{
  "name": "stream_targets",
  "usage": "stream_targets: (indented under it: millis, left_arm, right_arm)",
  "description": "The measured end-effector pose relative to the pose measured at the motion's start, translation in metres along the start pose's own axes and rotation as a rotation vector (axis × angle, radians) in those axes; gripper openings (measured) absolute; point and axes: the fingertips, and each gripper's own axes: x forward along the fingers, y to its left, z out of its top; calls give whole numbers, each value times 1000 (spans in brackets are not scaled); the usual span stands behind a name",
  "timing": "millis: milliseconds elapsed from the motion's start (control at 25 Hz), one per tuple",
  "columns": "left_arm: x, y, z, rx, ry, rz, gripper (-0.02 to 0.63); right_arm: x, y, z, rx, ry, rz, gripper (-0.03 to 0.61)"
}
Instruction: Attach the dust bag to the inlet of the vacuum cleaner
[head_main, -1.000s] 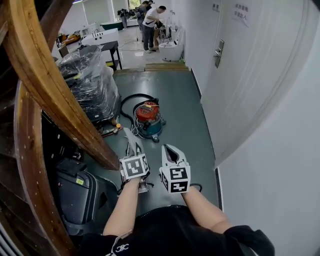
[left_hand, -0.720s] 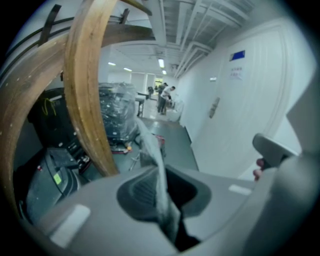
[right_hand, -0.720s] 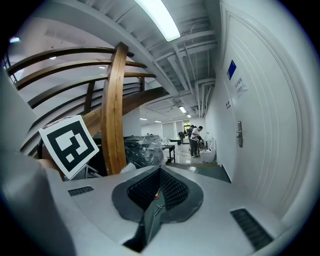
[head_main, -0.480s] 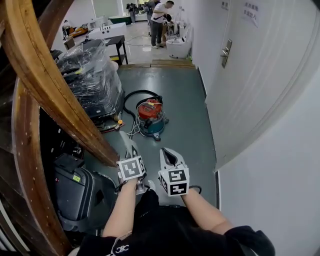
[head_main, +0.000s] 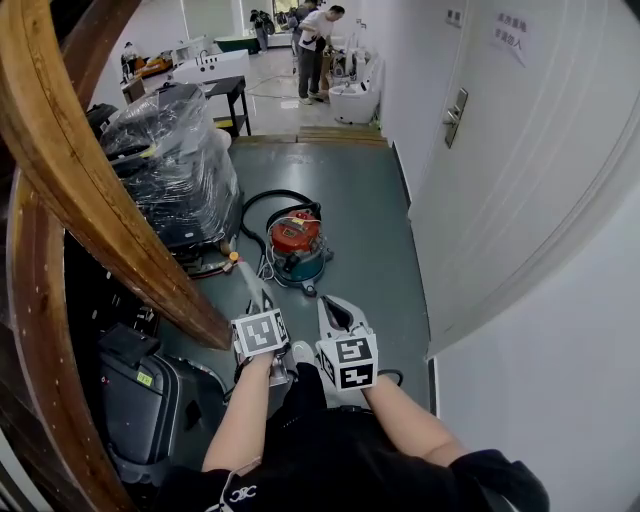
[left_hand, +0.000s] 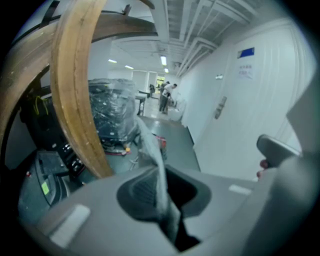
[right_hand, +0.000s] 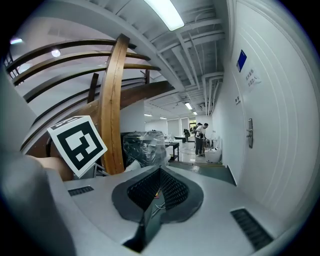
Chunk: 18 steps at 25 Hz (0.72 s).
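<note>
The vacuum cleaner (head_main: 295, 243), with a red top, a teal body and a black hose, stands on the grey-green floor ahead. My left gripper (head_main: 260, 300) points at it from short of it and is shut on the dust bag (head_main: 250, 278), a thin grey strip rising from its jaws. In the left gripper view the dust bag (left_hand: 155, 165) runs up between the pads of the left gripper (left_hand: 165, 197). Beside it my right gripper (head_main: 330, 300) is shut with nothing in it. The right gripper view shows the right gripper (right_hand: 159, 187) with its pads together.
A curved wooden beam (head_main: 100, 180) rises at the left, with a plastic-wrapped load (head_main: 170, 160) behind it and a black case (head_main: 150, 390) under it. A white door (head_main: 500, 150) and wall run along the right. People (head_main: 312, 40) stand far down the corridor.
The view has moved forward along the corridor, and the wrapped load looks nearer. Both grippers went along with it, side by side. The grip on the dust bag is unchanged.
</note>
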Motion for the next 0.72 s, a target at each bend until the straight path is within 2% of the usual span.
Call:
stream_targets:
  millis: [240, 720]
  left_arm:
    - [40, -1, 44, 15, -6, -19, 28]
    - [144, 25, 107, -20, 79, -27, 28]
  right_arm:
    - [50, -21, 15, 32, -2, -12, -11]
    - [168, -58, 32, 9, 57, -42, -11]
